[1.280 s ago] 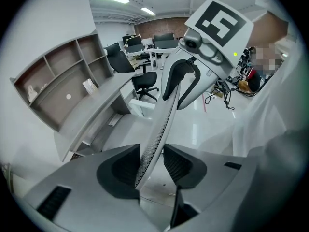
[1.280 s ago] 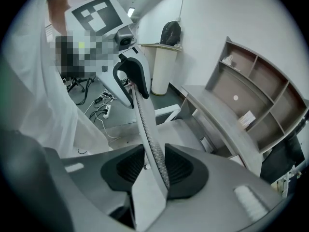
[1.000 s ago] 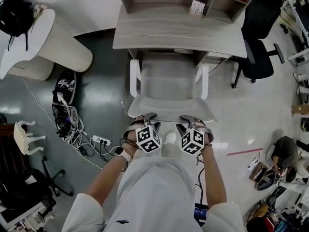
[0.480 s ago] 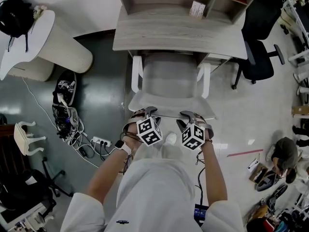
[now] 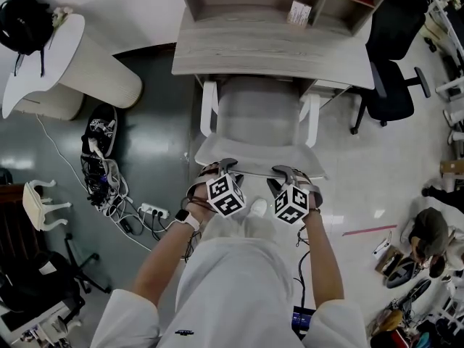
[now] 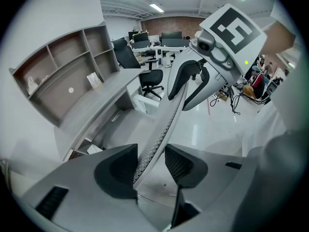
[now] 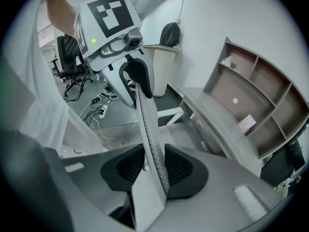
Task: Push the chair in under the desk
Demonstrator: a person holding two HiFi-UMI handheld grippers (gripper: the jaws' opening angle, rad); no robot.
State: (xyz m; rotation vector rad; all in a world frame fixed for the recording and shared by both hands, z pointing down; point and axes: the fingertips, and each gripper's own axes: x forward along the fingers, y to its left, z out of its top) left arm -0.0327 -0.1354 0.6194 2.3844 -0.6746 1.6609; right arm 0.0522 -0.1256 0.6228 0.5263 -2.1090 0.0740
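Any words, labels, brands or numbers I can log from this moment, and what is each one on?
No text is readable in any view.
Printed card on the desk shelf: print too small to read.
Small dark mark on the person's white top: too small to read.
Left marker cube and right marker cube: square patterns only, no letters.

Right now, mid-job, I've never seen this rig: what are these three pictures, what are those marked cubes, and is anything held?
No robot: a person holds a two-jaw gripper in each hand; the marked cubes are part of them. The head view looks down on a white chair partly under a grey desk. The other two views ride on the grippers. The right gripper is clamped on the top edge of the chair's backrest. The left gripper has just been opening its jaws; the same edge runs between them, not squeezed.
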